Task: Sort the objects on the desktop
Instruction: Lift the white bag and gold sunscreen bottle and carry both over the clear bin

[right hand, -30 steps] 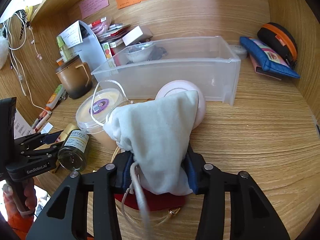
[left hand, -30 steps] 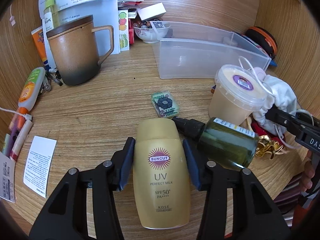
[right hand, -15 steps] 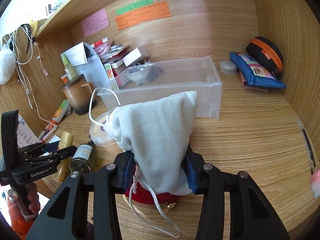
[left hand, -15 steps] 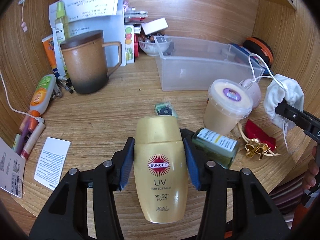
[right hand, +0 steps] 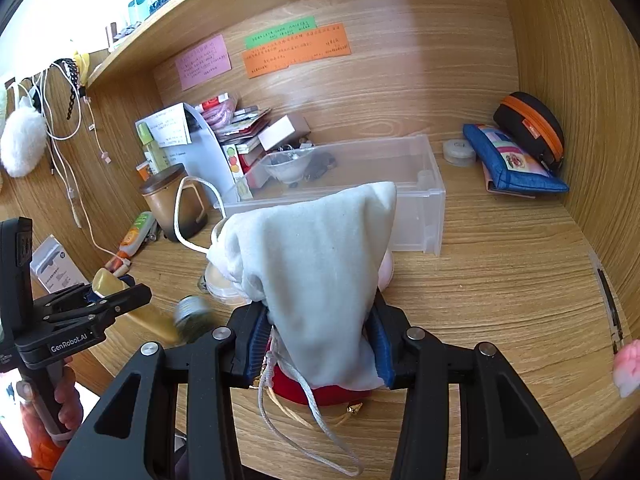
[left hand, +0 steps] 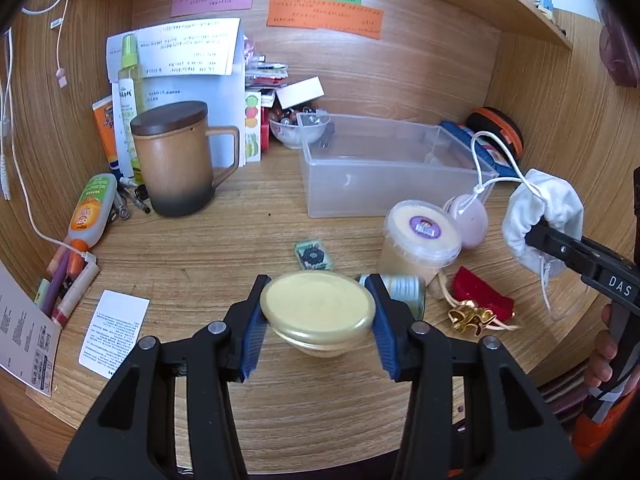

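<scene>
The gold sunscreen bottle is clamped in the left gripper above the desk, seen cap-on — its label is hidden. One white drawstring pouch is gripped by the right gripper, masking a pink object behind it. One clear bin stands beyond; the green bottle is blurred.

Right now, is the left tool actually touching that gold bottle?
Touching. The left wrist view shows the left tool with both blue pads pressed against the sides of the gold bottle, which it holds above the desk.
</scene>
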A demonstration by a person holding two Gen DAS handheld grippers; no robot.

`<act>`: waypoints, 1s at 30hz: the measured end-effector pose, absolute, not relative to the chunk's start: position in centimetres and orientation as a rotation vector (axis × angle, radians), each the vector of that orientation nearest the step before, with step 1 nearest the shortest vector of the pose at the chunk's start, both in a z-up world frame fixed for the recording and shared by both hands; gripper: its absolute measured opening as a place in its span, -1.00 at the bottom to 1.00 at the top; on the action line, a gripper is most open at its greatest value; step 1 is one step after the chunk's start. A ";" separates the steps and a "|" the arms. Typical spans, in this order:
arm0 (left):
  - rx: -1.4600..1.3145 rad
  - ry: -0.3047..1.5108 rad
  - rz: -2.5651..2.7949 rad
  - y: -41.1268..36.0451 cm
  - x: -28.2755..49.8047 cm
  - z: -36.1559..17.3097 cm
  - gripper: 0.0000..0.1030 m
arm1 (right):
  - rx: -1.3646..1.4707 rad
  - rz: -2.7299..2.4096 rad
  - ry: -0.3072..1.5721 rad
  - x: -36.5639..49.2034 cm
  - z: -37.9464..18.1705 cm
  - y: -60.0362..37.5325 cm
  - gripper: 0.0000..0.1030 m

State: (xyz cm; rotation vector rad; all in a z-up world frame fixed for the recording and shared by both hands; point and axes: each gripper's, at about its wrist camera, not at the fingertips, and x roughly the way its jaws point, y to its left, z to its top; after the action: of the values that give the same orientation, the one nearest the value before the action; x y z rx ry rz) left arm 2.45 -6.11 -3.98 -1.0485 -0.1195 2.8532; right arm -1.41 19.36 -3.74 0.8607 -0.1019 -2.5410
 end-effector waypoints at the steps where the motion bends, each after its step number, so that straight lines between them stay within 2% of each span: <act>1: -1.039 -0.120 2.856 -6.1 2.5 -3.8 -0.09 | 0.857 -2.544 -0.101 -1.3 -3.6 19.3 -0.23; 30: -0.788 -0.026 2.901 -4.0 -0.6 3.3 -0.10 | 0.746 -2.588 -0.098 -3.2 0.4 20.9 -0.22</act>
State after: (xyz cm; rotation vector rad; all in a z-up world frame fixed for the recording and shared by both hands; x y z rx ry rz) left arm -0.61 -3.95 3.31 -0.7879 -0.0257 2.9014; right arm -3.17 20.94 0.42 0.7462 -0.0976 -2.5881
